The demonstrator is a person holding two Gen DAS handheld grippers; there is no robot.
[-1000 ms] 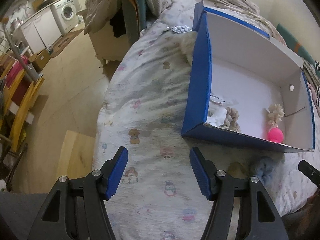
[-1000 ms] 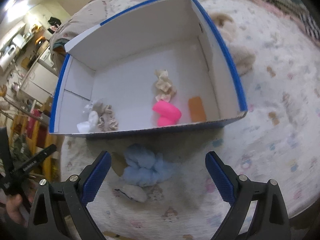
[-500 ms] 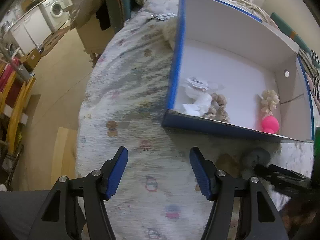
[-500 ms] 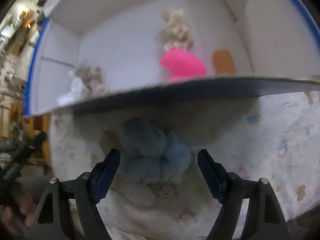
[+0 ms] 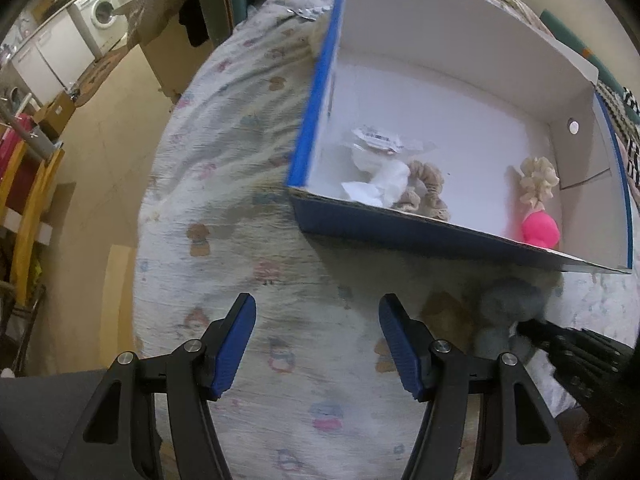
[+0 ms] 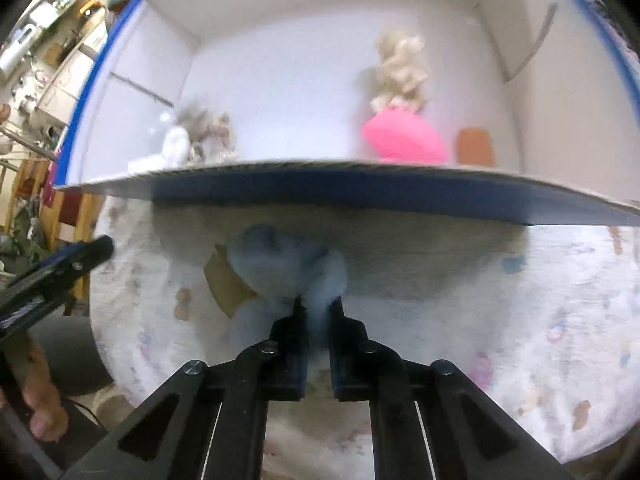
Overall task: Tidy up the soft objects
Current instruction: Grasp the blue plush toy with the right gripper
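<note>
We see a tan floor (image 5: 100, 152) at left, a white washing machine (image 5: 98, 14) beside white cabinets (image 5: 48, 64) at the far wall, and a yellow wooden frame (image 5: 28, 200) near the edge. A cartoon-printed quilt (image 5: 240, 160) covers the bed.

A bed (image 5: 224, 208) covered with a pale quilt printed with small cartoon animals carries everything. A blue box (image 5: 316, 120) with a white inside sits on it at the far right, its near wall low. Just in front of that wall, on the quilt, lies a fluffy light-blue soft thing (image 6: 280, 264), with a tan cardboard tag (image 6: 224, 284) touching its left side. A foil blister pack (image 5: 310, 12) lies on the quilt at the far end, just beside the box's far left corner.
</note>
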